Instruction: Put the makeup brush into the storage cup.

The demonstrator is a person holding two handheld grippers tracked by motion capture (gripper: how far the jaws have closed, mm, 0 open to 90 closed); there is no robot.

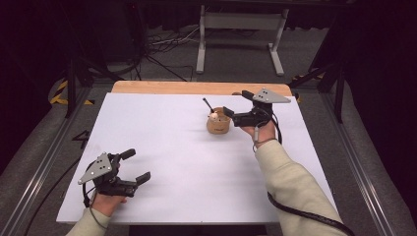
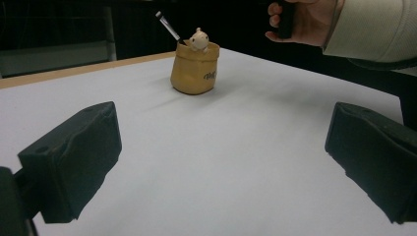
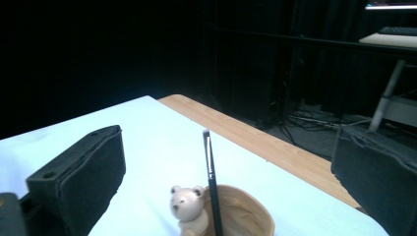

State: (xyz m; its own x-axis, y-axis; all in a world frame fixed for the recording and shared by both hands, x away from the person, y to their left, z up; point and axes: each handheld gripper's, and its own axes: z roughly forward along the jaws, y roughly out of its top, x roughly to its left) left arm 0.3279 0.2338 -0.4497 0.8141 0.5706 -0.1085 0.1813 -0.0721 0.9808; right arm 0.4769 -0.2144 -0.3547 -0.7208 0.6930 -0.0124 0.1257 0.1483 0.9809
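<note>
Right gripper poised at the pen holder, jaws spread; pen not yet grasped.

Nearest the person, the left gripper (image 1: 132, 167) rests low on the white table (image 1: 162, 147), jaws released and holding nothing, well apart from the work. Farther off, the right gripper (image 1: 235, 104) hovers just beside and above the tan holder (image 1: 218, 123), jaws wide apart, nothing between them. In the right gripper view the black pen (image 3: 211, 182) stands nearly upright in the holder, beside the small bear figure (image 3: 187, 204) on its rim. Judgement: the step is taking the pen; centre the jaws on the upper shaft, clear of the bear, close squarely, then lift straight along the shaft so the holder does not tip. Count: one pen, one holder, one bear figure, two grippers.
</note>
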